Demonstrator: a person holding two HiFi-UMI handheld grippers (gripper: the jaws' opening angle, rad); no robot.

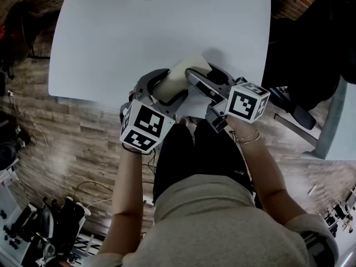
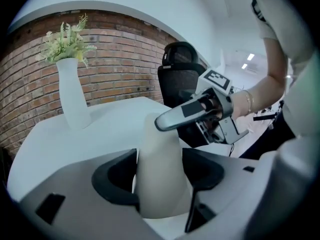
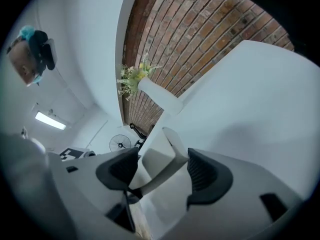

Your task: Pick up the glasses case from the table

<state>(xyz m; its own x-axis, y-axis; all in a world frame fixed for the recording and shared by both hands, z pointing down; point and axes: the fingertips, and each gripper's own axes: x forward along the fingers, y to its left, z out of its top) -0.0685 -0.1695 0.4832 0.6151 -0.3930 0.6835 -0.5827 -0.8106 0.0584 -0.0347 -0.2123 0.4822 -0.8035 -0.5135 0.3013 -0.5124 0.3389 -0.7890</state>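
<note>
Grips the glasses case (image 2: pixel 160 154) in the left claw (image 2: pixel 161 176), pads pressed against its two long sides. Pinches its far end in the right claw (image 3: pixel 164 174) as well (rolled well over on its side), jaws closed on it. Holds it at the near edge of the table (image 1: pixel 111 38), a little right of that edge's middle, pointing toward the far right corner. Cannot tell whether lifted clear or resting on the top. Leaves a white vase (image 2: pixel 72 94) of pale green sprigs at the far edge, well apart. Shows a black chair (image 2: pixel 180 69) beyond the right edge and a brick wall (image 2: pixel 115 69) behind.
</note>
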